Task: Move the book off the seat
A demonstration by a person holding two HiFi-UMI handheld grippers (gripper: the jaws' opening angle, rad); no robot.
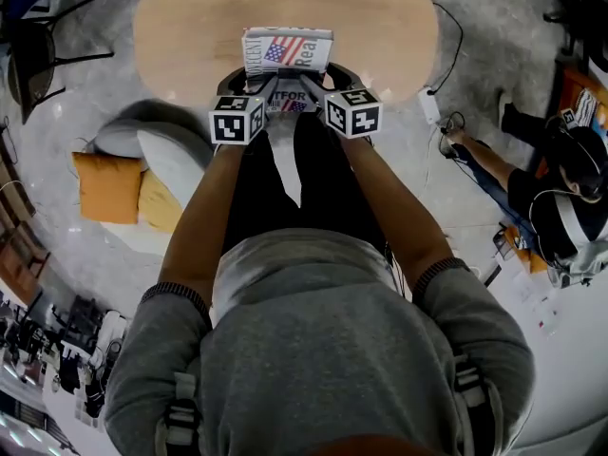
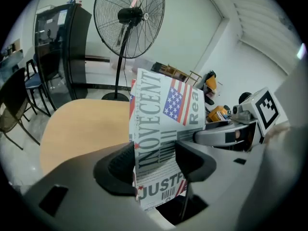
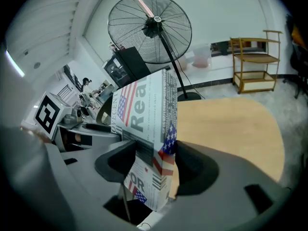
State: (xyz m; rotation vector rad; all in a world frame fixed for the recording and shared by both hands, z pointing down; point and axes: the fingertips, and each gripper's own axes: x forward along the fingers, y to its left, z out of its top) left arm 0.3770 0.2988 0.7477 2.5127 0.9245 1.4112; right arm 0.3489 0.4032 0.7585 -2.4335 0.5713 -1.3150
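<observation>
The book [image 1: 288, 50] carries an American flag [image 1: 285, 48] beside large grey letters "Rea". In the left gripper view its near face [image 2: 163, 109] shows "NOVECENT" running upward, cut off at the edge, with "JUST" in bold lower down next to a barcode. The right gripper view adds "FOR" on the low corner of the book [image 3: 144, 109]. The head view reads "TFOR" just under the flagged face.

The book is off any seat, held in the air between the two grippers, above the near edge of the oval wooden table [image 1: 190, 27] and ahead of the person's legs. Its long axis runs left to right across the person, with the flagged face turned up toward the head camera.

The left gripper [image 2: 155, 162] has its jaws pinched on the book's left end, both pads pressed on the paper. The right gripper [image 3: 155, 165] clamps the other end the same way. A pedestal fan [image 2: 129, 18] stands beyond the table.
</observation>
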